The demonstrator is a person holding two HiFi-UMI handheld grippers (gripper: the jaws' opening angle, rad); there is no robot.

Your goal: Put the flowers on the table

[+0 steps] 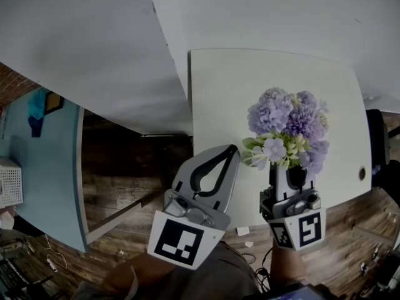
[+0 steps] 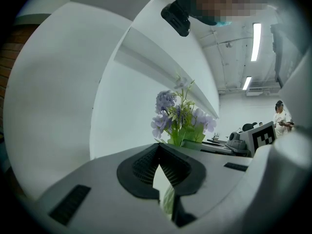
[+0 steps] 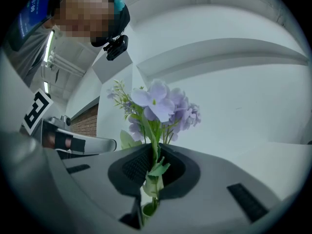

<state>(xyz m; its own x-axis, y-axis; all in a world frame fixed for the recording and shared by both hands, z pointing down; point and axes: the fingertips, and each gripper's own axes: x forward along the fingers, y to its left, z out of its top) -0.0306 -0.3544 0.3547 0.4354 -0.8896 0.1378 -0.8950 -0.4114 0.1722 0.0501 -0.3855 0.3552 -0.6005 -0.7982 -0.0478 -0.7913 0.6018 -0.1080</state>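
Note:
A bunch of purple flowers with green leaves stands upright over the white table, near its front edge. My right gripper is shut on the green stems below the blooms. My left gripper hangs to the left of the bunch, at the table's front left corner. Its jaws are shut, with the tips touching and nothing between them. In the left gripper view the flowers show beyond its shut jaws, and the right gripper's marker cube shows at the right.
A white partition runs along the table's left side. Dark wooden floor lies below it, with a pale blue surface and a white perforated box at far left. The table has a cable hole near its right edge. A person stands far off.

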